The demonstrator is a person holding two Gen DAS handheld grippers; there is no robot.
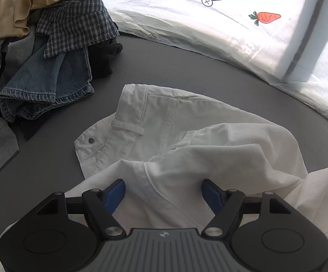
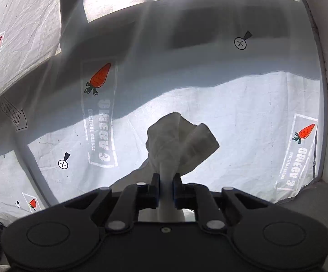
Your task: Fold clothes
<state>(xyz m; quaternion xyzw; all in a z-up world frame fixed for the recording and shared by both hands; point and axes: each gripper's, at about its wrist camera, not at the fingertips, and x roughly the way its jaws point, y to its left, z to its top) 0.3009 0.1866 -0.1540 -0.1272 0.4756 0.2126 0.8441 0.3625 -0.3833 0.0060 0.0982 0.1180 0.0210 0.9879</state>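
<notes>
**Caller:** Jaws first, then: the left gripper (image 1: 163,191) stood wide apart over the cloth, blue pads (image 1: 116,195) either side of a raised ridge and pressing on nothing. The right gripper (image 2: 165,189) was pinched tight on a bunch of white fabric, held up against the printed backdrop (image 2: 243,117).

**Analyst:** Biggest thing down, where was it all?

**Caller:** The grey table (image 1: 186,68) ran the width of the left view. On it lay the white trousers (image 1: 154,122), waistband towards the far side, legs rumpled back under the left gripper. Off to the left sat the pile of unfolded clothes (image 1: 41,52): denim, a checked shirt, something cream on top.

**Analyst:** And the small stuff?

**Caller:** A belt loop (image 1: 127,127) across the waistband and a metal rivet (image 1: 91,140) by the pocket corner.

**Analyst:** How would you have expected that cloth to handle?

**Caller:** Like a sturdy twill, I'd say: soft enough to bunch, with some weight, so a lifted end should drag the rest along. Not slippery, not fragile. The stitched seams and hems looked the firmest places to pinch.

**Analyst:** So for the left?

**Caller:** That seam ridge between its pads looked the sensible bite, I'd judge, with the right already holding its end.
</notes>
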